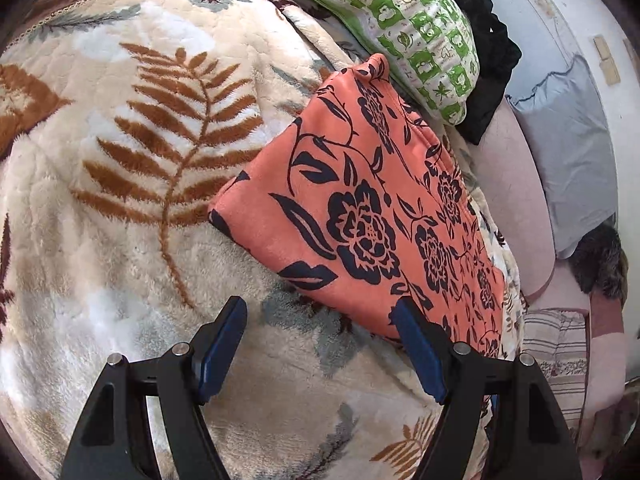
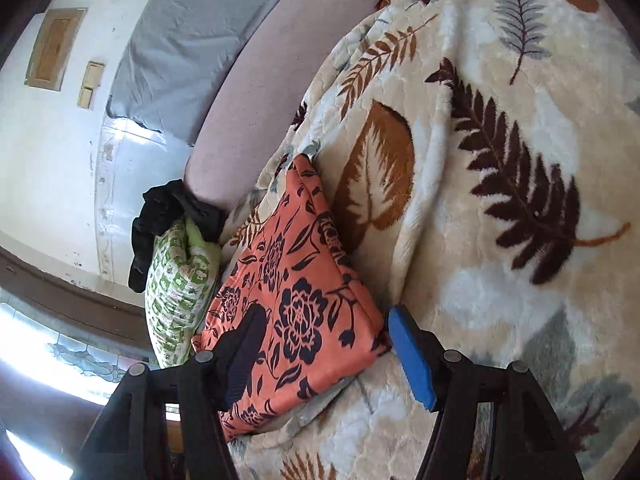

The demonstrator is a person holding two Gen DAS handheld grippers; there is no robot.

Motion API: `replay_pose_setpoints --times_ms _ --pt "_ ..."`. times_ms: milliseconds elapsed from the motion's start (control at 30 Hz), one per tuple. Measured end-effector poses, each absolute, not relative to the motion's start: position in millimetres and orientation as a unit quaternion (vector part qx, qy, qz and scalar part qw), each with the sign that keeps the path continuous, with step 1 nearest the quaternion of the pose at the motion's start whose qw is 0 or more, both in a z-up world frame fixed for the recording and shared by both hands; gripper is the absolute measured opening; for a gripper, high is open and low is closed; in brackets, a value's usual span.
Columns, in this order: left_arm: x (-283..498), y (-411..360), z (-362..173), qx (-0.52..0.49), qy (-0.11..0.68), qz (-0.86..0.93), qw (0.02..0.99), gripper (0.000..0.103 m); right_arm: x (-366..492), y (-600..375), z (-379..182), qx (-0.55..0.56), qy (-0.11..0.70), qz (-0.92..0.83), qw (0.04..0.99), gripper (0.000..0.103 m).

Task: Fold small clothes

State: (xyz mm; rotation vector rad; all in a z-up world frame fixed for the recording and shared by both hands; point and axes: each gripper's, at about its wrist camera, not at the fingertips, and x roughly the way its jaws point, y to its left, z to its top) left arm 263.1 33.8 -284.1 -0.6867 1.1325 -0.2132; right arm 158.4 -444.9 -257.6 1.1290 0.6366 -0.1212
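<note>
A folded orange garment with a dark flower print (image 1: 360,208) (image 2: 296,288) lies flat on a cream fleece blanket with leaf patterns (image 1: 140,160) (image 2: 500,160). My left gripper (image 1: 320,306) hovers open at the garment's near edge; its right finger (image 1: 416,344) overlaps the cloth and its left finger is over bare blanket. My right gripper (image 2: 327,312) is open too. One corner of the garment lies between its fingers, and the pads stand apart from the cloth without pressing on it.
A green-and-white patterned pillow (image 1: 420,36) (image 2: 176,288) lies against the garment's far side, with a black cloth (image 1: 484,72) (image 2: 160,220) beside it. Beyond are a pink sheet (image 1: 508,184) (image 2: 272,80), a grey pillow (image 1: 568,140) (image 2: 192,40) and a white wall.
</note>
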Motion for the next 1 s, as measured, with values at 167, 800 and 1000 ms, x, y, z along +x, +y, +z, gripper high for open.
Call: replay_pose_setpoints --times_ms 167,800,1000 --pt "277 43 -290 -0.351 0.505 -0.090 0.783 0.077 178 -447 -286 0.556 0.314 -0.051 0.768 0.067" --pt "294 28 -289 -0.353 0.445 -0.091 0.818 0.063 203 -416 -297 0.520 0.321 -0.030 0.791 0.061" --pt "299 5 -273 -0.276 0.416 -0.083 0.862 0.033 210 -399 -268 0.435 0.288 -0.027 0.852 0.037"
